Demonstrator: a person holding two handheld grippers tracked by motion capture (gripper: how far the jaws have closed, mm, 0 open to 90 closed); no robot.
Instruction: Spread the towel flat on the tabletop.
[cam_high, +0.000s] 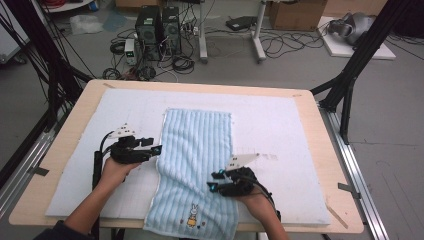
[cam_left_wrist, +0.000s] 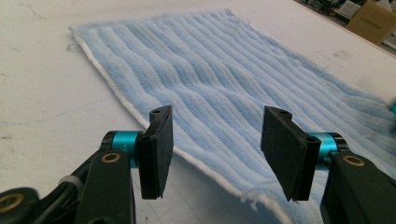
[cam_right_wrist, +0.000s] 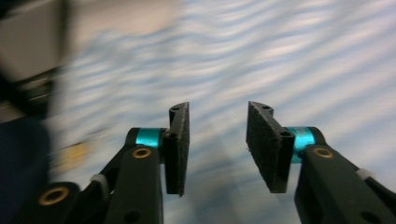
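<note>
A light blue ribbed towel with a small rabbit picture near its front end lies lengthwise on the white pad, its front end hanging over the table edge. My left gripper sits at the towel's left edge, pointing right, jaws open and empty. In the left gripper view the towel and its white hem lie just beyond the left gripper. My right gripper hovers over the towel's right side, pointing left. In the right gripper view the right gripper stands open over the blurred blue towel, nothing between its pads.
The white foam pad covers most of the wooden table. Black frame posts stand at the table's right and left. Computer towers and cables lie on the floor beyond the far edge.
</note>
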